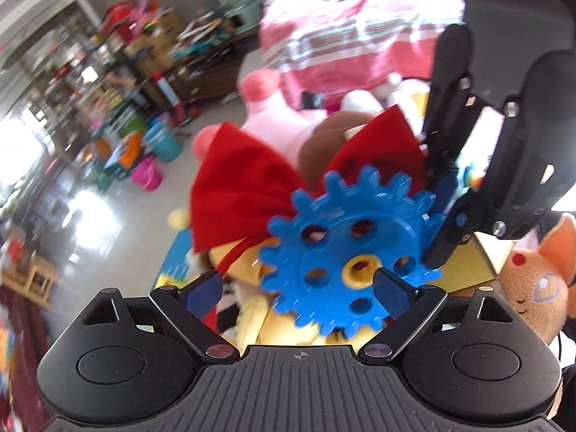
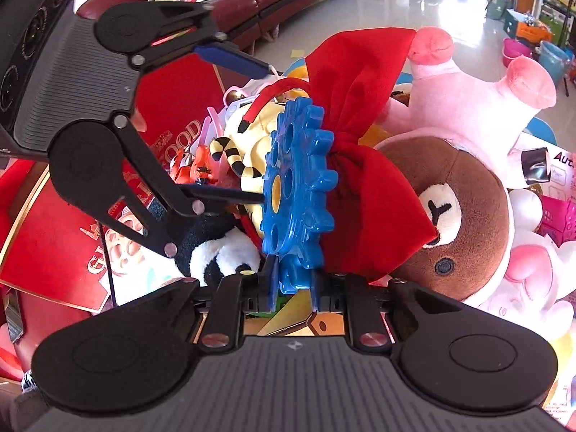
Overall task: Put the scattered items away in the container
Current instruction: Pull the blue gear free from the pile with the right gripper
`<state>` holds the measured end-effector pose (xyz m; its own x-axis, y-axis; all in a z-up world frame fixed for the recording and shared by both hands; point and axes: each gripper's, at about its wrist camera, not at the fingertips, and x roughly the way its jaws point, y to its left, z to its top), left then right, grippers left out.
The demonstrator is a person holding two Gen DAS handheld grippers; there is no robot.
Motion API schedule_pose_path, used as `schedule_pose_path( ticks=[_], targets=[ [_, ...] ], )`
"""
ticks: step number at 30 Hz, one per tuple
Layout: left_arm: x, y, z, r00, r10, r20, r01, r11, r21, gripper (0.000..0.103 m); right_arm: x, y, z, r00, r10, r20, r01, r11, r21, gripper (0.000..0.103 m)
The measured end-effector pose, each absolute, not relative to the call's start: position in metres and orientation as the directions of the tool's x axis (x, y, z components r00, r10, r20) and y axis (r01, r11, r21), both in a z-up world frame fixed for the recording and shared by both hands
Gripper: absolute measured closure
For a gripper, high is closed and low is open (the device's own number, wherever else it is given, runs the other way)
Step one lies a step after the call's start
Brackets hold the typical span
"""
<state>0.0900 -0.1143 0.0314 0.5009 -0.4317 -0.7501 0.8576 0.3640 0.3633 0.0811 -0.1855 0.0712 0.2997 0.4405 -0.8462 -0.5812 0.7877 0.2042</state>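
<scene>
A blue toothed gear wheel (image 2: 298, 180) with a yellow hub is held upright over a heap of plush toys. My right gripper (image 2: 293, 284) is shut on its lower rim, a finger pressing each face. In the left wrist view the same gear (image 1: 345, 252) faces me flat, with the right gripper (image 1: 450, 187) clamped on its right edge. My left gripper (image 1: 298, 291) stands open, its blue pads either side of the gear's lower part. From the right wrist view the left gripper (image 2: 265, 133) comes in from the left, one fingertip (image 2: 257, 197) at the gear's face near the hub.
Behind the gear lies a big red bow (image 2: 360, 108) on a brown bear plush (image 2: 457, 216), with a pink plush (image 2: 468, 97) and a panda plush (image 2: 223, 255) around it. A red printed box (image 2: 64, 252) lies at the left. An orange plush (image 1: 532, 280) sits at the right.
</scene>
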Motion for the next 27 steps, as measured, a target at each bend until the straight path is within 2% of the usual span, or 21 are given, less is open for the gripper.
schedule_pose_path(
  ticks=[3, 6, 11, 13, 15, 16, 19, 23, 25, 26, 27],
  targets=[
    [0.103, -0.118, 0.024, 0.421, -0.440, -0.794, 0.898, 0.327, 0.295, 0.010, 0.083, -0.187, 0.071, 0.289, 0.440, -0.850, -0.585, 0.784, 0.208, 0.083],
    [0.120, -0.116, 0.018, 0.338, -0.451, -0.826, 0.919, 0.348, 0.186, 0.016, 0.085, -0.188, 0.072, 0.281, 0.447, -0.849, -0.586, 0.781, 0.217, 0.083],
    [0.127, -0.112, 0.008, 0.321, -0.438, -0.840, 0.926, 0.332, 0.181, 0.017, 0.087, -0.190, 0.071, 0.269, 0.455, -0.849, -0.598, 0.770, 0.223, 0.084],
    [0.129, -0.108, 0.005, 0.269, -0.446, -0.853, 0.939, 0.319, 0.129, 0.027, 0.088, -0.190, 0.071, 0.264, 0.453, -0.852, -0.600, 0.768, 0.223, 0.086],
    [0.128, -0.107, 0.004, 0.277, -0.443, -0.853, 0.939, 0.312, 0.143, 0.044, 0.089, -0.189, 0.071, 0.259, 0.440, -0.860, -0.592, 0.776, 0.219, 0.086],
    [0.127, -0.104, 0.005, 0.298, -0.444, -0.845, 0.935, 0.314, 0.165, 0.049, 0.089, -0.189, 0.071, 0.254, 0.435, -0.864, -0.589, 0.778, 0.219, 0.086],
    [0.123, -0.095, 0.009, 0.293, -0.460, -0.838, 0.934, 0.325, 0.148, 0.052, 0.087, -0.190, 0.073, 0.256, 0.442, -0.860, -0.588, 0.778, 0.224, 0.084],
    [0.115, -0.084, 0.011, 0.300, -0.477, -0.827, 0.928, 0.346, 0.137, 0.066, 0.086, -0.188, 0.071, 0.248, 0.428, -0.869, -0.593, 0.777, 0.213, 0.083],
    [0.112, -0.079, 0.015, 0.292, -0.494, -0.819, 0.927, 0.357, 0.116, 0.064, 0.085, -0.188, 0.069, 0.242, 0.429, -0.870, -0.594, 0.775, 0.217, 0.081],
    [0.109, -0.077, 0.016, 0.293, -0.498, -0.816, 0.928, 0.354, 0.116, 0.054, 0.085, -0.188, 0.068, 0.242, 0.427, -0.871, -0.595, 0.775, 0.215, 0.081],
    [0.106, -0.077, 0.016, 0.288, -0.501, -0.816, 0.930, 0.348, 0.115, 0.048, 0.083, -0.190, 0.067, 0.242, 0.426, -0.872, -0.596, 0.774, 0.213, 0.080]
  ],
)
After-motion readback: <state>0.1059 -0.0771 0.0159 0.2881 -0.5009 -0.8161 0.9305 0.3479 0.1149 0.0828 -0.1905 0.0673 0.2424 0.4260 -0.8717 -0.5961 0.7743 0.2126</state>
